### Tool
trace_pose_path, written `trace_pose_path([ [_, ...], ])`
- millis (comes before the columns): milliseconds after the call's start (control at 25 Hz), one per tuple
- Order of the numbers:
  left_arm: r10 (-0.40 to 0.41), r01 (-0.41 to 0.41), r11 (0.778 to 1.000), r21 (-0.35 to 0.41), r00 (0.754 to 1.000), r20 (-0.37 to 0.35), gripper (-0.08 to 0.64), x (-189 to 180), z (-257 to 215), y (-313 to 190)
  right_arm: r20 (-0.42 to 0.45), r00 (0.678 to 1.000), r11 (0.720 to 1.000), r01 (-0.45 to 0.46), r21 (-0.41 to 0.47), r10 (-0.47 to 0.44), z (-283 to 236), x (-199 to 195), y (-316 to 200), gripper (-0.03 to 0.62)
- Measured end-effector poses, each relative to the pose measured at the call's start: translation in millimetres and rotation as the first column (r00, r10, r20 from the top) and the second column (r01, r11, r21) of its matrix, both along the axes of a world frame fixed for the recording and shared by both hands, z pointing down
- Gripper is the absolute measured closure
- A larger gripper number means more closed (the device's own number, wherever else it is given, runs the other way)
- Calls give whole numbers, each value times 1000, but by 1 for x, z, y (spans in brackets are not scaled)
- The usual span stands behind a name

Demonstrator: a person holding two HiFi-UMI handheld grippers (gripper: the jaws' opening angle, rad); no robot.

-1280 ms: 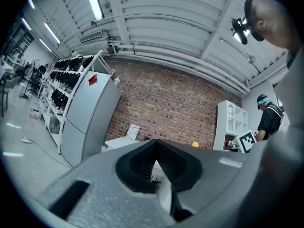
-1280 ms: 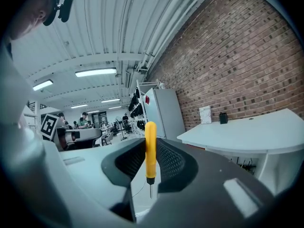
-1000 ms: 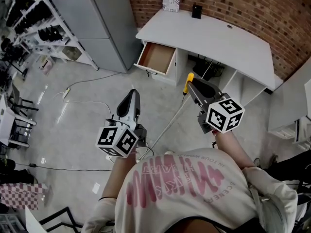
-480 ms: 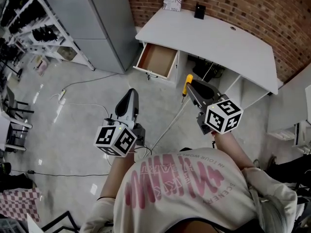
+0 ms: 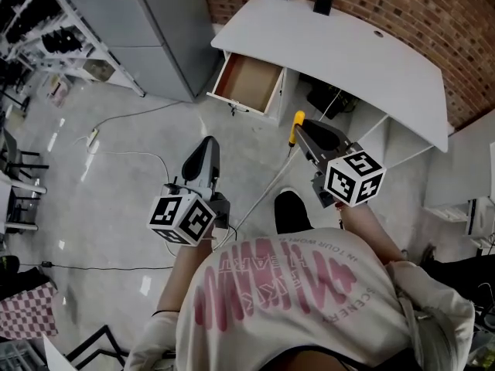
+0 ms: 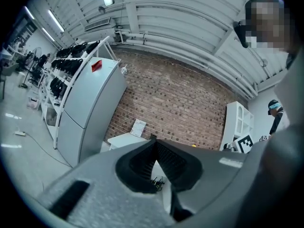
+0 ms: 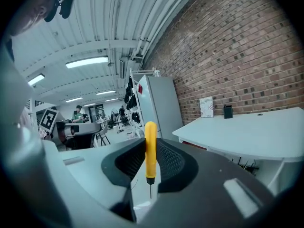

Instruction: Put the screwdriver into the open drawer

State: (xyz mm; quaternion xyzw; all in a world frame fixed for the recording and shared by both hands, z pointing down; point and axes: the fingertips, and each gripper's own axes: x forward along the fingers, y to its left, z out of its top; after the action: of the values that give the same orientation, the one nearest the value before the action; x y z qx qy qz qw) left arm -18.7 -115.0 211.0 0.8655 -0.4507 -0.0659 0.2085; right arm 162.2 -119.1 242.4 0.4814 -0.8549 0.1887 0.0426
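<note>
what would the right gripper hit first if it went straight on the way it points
Most likely the open drawer at the white desk's left end. The right gripper, clamping the screwdriver, aims at it, with only floor between. Height is hard to judge, so it might pass over.

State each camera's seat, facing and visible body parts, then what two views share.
Head view: on the head, steeply down at open drawer; torso, both arms show.
Left gripper view: on left hand-held gripper, facing brick wall; shut jaws.
Right gripper view: on right hand-held gripper, facing desk; jaws grip screwdriver.
Shared: screwdriver, head and right gripper views.
</note>
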Motion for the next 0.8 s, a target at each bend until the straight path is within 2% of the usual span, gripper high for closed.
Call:
trace_pose_path([
  [400,-75,76,994,75,997,-11,560,36,-19,-99,-17,998,995,63,71,-62,-18,41,-109,509],
  [800,-118,117,989,89,993,0,561,86,-25,-181,5,993,990,116,82,-117,-20,86,-204,509],
])
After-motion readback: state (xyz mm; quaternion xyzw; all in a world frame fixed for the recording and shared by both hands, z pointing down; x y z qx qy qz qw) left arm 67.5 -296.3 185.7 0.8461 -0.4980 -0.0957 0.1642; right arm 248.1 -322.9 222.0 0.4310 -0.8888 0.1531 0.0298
